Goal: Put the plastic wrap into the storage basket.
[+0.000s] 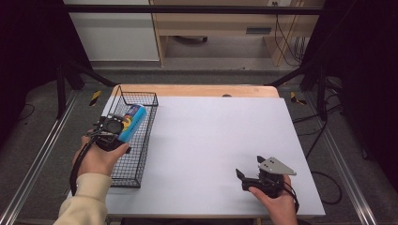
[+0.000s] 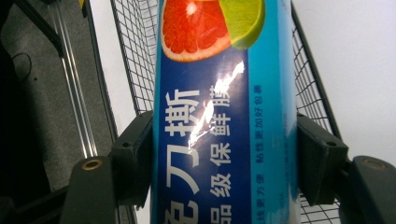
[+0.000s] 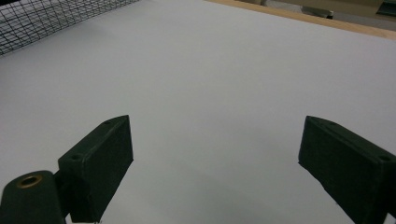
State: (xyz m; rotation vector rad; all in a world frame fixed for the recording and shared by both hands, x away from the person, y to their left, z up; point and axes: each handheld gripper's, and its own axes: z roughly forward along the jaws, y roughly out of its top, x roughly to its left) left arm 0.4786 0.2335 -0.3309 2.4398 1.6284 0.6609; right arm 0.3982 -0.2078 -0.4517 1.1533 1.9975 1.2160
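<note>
A long blue box (image 1: 132, 122) with printed citrus slices and white lettering is held over the black wire basket (image 1: 141, 154) at the table's left edge. My left gripper (image 1: 112, 127) is shut on the blue box (image 2: 224, 116), its two black jaws pressing on the box's two sides; the basket mesh (image 2: 135, 60) lies under it. Near the front right of the table, my right gripper (image 1: 248, 168) rests open in a hand. Its jaws stand wide apart over the bare white tabletop (image 3: 210, 93) with nothing between them.
The white tabletop (image 1: 211, 140) stretches between the basket and the right gripper. A wooden strip (image 1: 197, 90) runs along the far edge. The basket's mesh corner (image 3: 46, 18) shows at the upper left of the right gripper view. Black frame legs stand beyond both sides.
</note>
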